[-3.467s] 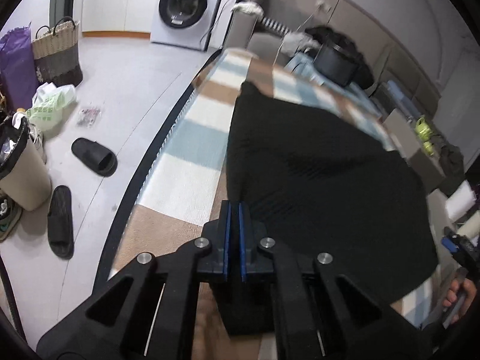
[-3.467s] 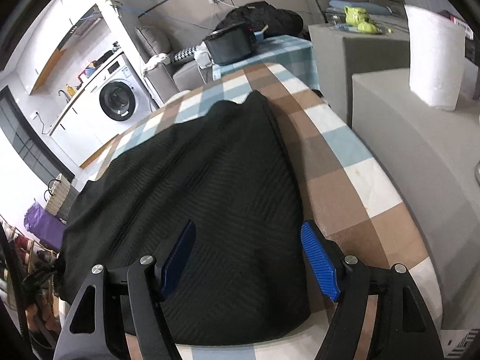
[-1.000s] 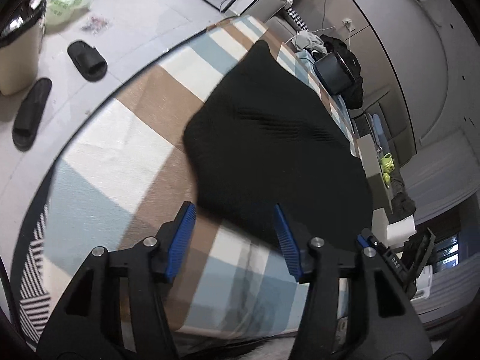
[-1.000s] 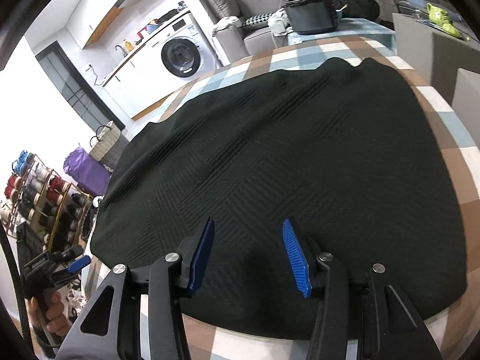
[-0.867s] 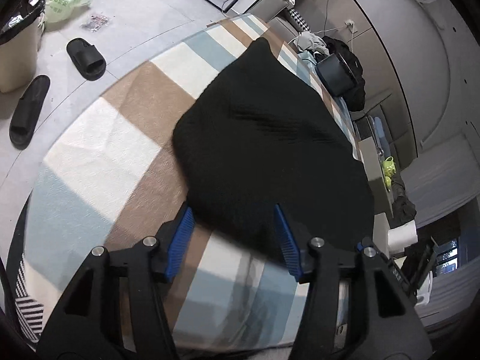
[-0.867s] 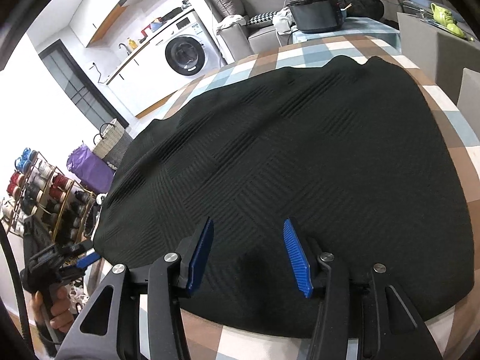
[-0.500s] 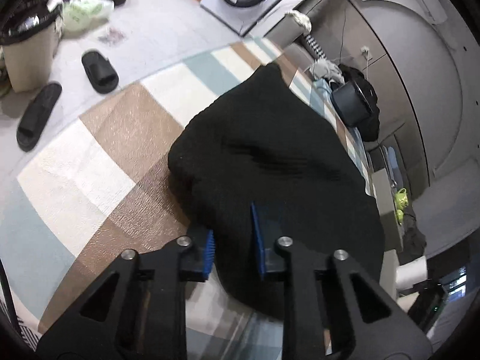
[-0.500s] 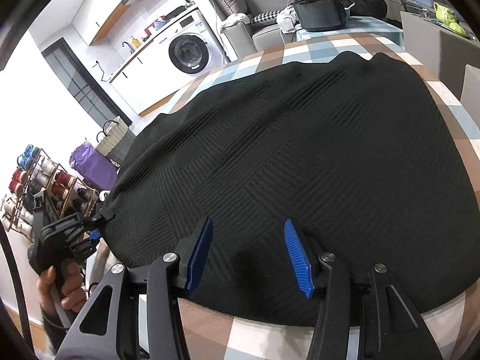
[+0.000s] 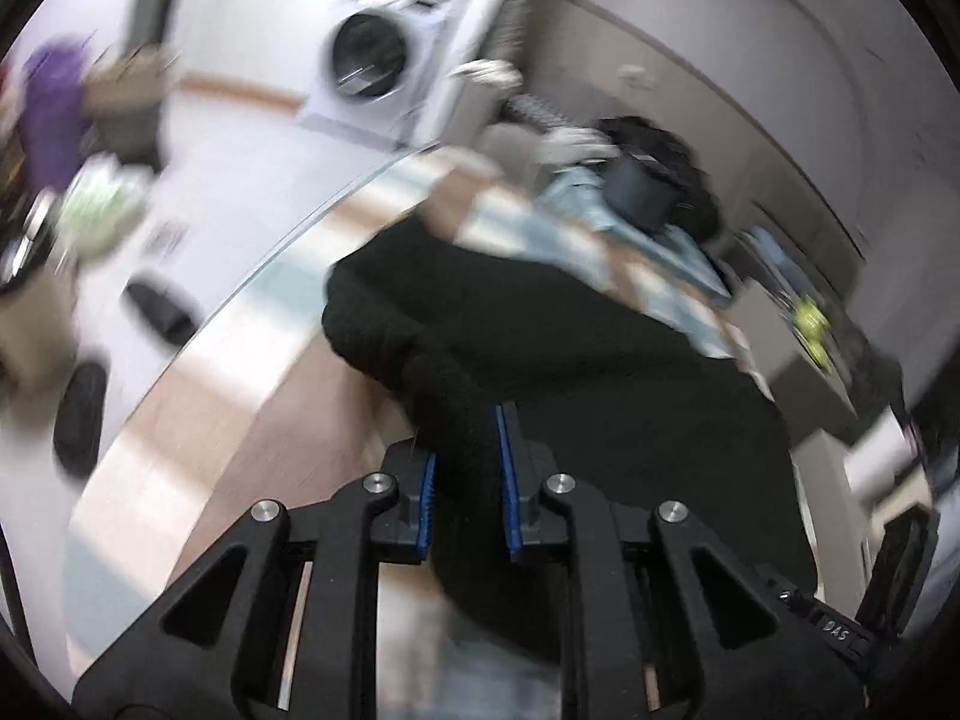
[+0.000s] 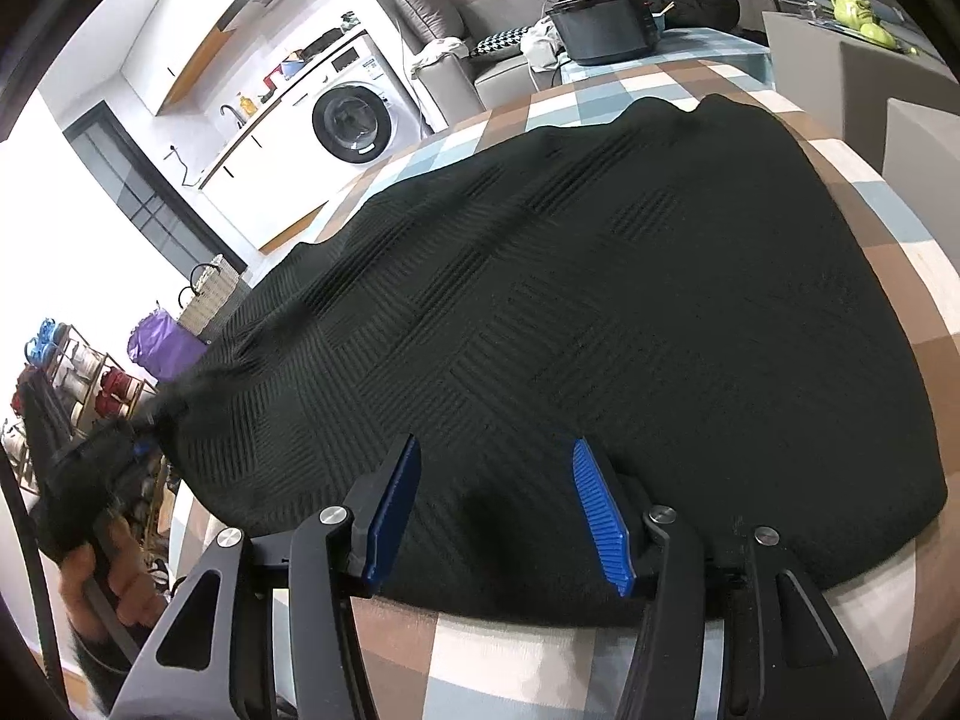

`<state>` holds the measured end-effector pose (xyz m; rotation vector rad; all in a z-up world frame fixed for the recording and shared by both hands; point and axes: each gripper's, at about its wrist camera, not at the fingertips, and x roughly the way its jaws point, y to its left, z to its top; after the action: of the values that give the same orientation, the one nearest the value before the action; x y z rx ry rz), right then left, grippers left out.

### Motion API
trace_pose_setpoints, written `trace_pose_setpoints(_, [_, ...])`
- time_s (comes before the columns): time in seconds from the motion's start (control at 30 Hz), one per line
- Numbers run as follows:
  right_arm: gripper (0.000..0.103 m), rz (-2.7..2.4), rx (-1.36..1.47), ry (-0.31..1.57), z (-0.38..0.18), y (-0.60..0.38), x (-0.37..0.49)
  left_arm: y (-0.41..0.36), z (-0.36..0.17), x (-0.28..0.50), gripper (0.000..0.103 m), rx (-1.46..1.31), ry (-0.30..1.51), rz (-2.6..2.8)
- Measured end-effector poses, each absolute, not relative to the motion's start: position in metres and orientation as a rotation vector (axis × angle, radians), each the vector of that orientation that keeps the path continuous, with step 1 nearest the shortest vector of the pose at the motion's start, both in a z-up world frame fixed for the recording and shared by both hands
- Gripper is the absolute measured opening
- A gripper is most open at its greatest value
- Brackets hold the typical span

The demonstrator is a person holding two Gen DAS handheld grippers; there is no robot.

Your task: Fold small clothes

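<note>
Since a second ago the left tool (image 9: pixel 465 480) has closed its jaws on the near-left corner of the black cloth (image 10: pixel 600 312) and lifted it off the tabletop (image 10: pixel 912 300); jaws were apart around the cloth edge then, now clenched on a bunched roll of fabric between the blue pads (image 9: pixel 427 498). Left view is motion-blurred. In the right view the same corner is pulled up toward the lower left, where the left tool (image 10: pixel 141 450) and the hand (image 10: pixel 114 582) holding it show, blurred.

Right tool (image 10: pixel 492 510) hardly shifted: jaws apart, blue pads (image 10: pixel 600 516) standing over the near edge of the cloth, not pinching it; its jaws have just been opening a bit wider, cloth lying under and between them.

Cloth is spread over most of the checked tabletop, brown, blue and white squares showing around it. Textured woven pattern visible. Far edge slightly wavy.

Background: washer (image 10: pixel 354 114) on the far wall, dark pot (image 10: pixel 606 30) on a side table behind the tabletop, shoe rack (image 10: pixel 66 372) at left.
</note>
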<state>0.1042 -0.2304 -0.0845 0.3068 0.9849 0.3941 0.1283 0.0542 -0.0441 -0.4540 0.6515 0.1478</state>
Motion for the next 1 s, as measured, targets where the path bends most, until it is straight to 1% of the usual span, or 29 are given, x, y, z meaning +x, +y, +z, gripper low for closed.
trace_pose_setpoints(0.1, [0.055,0.378,0.320,0.965,-0.081,-0.238,0.097,0.007,-0.020,0.158,0.010,-0.336,0.623,-0.033])
trace_pose_setpoints(0.17, [0.057,0.346,0.351,0.943,-0.076,-0.249,0.093,-0.034,-0.013,0.177,0.010,-0.265,0.633,-0.175])
trace_pose_setpoints(0.23, [0.058,0.305,0.365,0.925,-0.073,-0.260,0.088,-0.080,-0.020,0.192,0.010,-0.188,0.674,-0.326])
trace_pose_setpoints(0.33, [0.058,0.230,0.390,0.907,-0.070,-0.280,0.083,-0.121,-0.046,0.204,0.010,-0.143,0.776,-0.454])
trace_pose_setpoints(0.37, [0.058,0.216,0.393,0.907,-0.070,-0.285,0.082,-0.127,-0.052,0.205,0.010,-0.144,0.798,-0.476])
trace_pose_setpoints(0.43, [0.058,0.179,0.398,0.905,-0.069,-0.295,0.081,-0.141,-0.071,0.210,0.012,-0.129,0.905,-0.523])
trace_pose_setpoints(0.5, [0.058,0.172,0.407,0.910,-0.068,-0.300,0.082,-0.145,-0.078,0.207,0.016,-0.104,0.939,-0.519])
trace_pose_setpoints(0.53, [0.058,0.183,0.417,0.913,-0.068,-0.301,0.085,-0.142,-0.078,0.206,0.020,-0.107,0.936,-0.529])
trace_pose_setpoints(0.57, [0.058,0.193,0.422,0.914,-0.067,-0.300,0.087,-0.139,-0.077,0.206,0.030,-0.119,0.934,-0.540])
trace_pose_setpoints(0.6, [0.058,0.216,0.433,0.917,-0.067,-0.298,0.092,-0.135,-0.075,0.204,0.037,-0.150,0.932,-0.557])
trace_pose_setpoints(0.63, [0.058,0.244,0.453,0.922,-0.068,-0.296,0.097,-0.125,-0.070,0.203,0.054,-0.200,0.922,-0.573])
trace_pose_setpoints(0.67, [0.058,0.269,0.478,0.926,-0.068,-0.294,0.100,-0.121,-0.066,0.201,0.066,-0.220,0.910,-0.575])
trace_pose_setpoints(0.7, [0.058,0.308,0.518,0.935,-0.069,-0.291,0.105,-0.109,-0.059,0.195,0.069,-0.244,0.886,-0.573])
trace_pose_setpoints(0.77, [0.058,0.393,0.593,0.948,-0.072,-0.283,0.119,-0.098,-0.049,0.189,0.070,-0.258,0.844,-0.546])
trace_pose_setpoints(0.87, [0.058,0.427,0.564,0.972,-0.076,-0.264,0.130,-0.065,-0.045,0.195,0.071,-0.256,0.808,-0.415])
trace_pose_setpoints(0.93, [0.057,0.439,0.535,1.009,-0.085,-0.249,0.142,-0.041,-0.050,0.198,0.071,-0.274,0.816,-0.340])
trace_pose_setpoints(1.0, [0.050,0.437,0.520,1.038,-0.092,-0.241,0.149,-0.023,-0.056,0.201,0.071,-0.287,0.828,-0.286])
